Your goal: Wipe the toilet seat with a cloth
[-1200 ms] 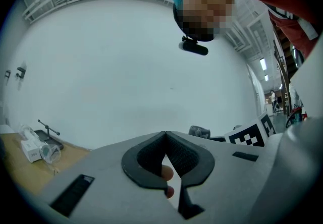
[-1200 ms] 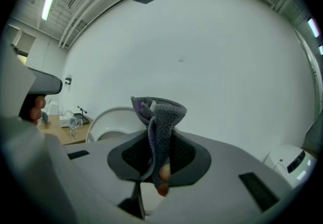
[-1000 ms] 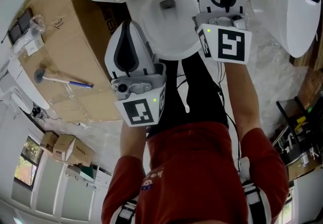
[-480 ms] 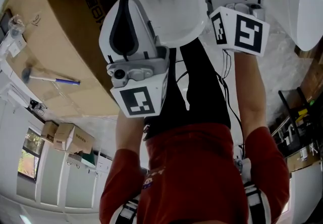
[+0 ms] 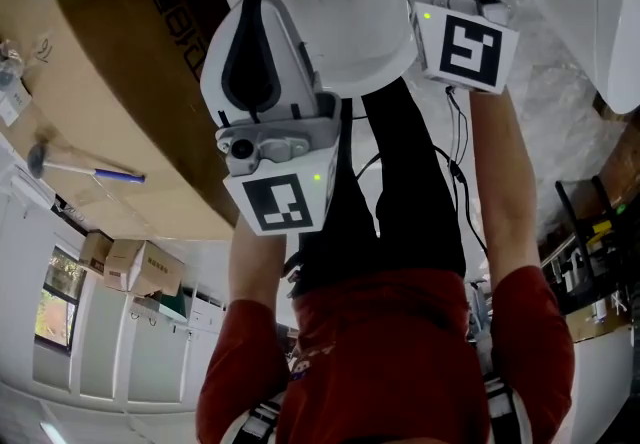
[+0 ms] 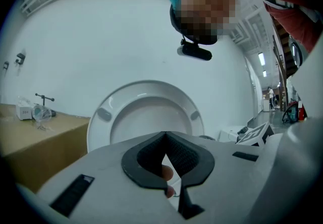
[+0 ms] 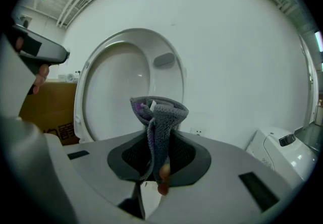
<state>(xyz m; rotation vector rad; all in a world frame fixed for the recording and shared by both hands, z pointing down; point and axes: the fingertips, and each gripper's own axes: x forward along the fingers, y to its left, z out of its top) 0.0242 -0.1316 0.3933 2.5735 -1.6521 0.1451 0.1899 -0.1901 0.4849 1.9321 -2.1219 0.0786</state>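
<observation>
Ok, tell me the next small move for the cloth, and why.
Probably ease the right gripper forward until the cloth touches the raised toilet seat: the gripper is shut on the cloth, and the seat stands ahead, not yet touched.

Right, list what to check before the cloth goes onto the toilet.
1. Cloth gripped: ok, the right gripper is shut on the grey cloth.
2. Left gripper free: ok, shut with nothing between its jaws.
3. Lid raised: ok, it stands upright behind the bowl.
4. Seat ring down on the bowl: cannot tell.
5. Cloth touching the toilet: not ok, no contact shows.
</observation>
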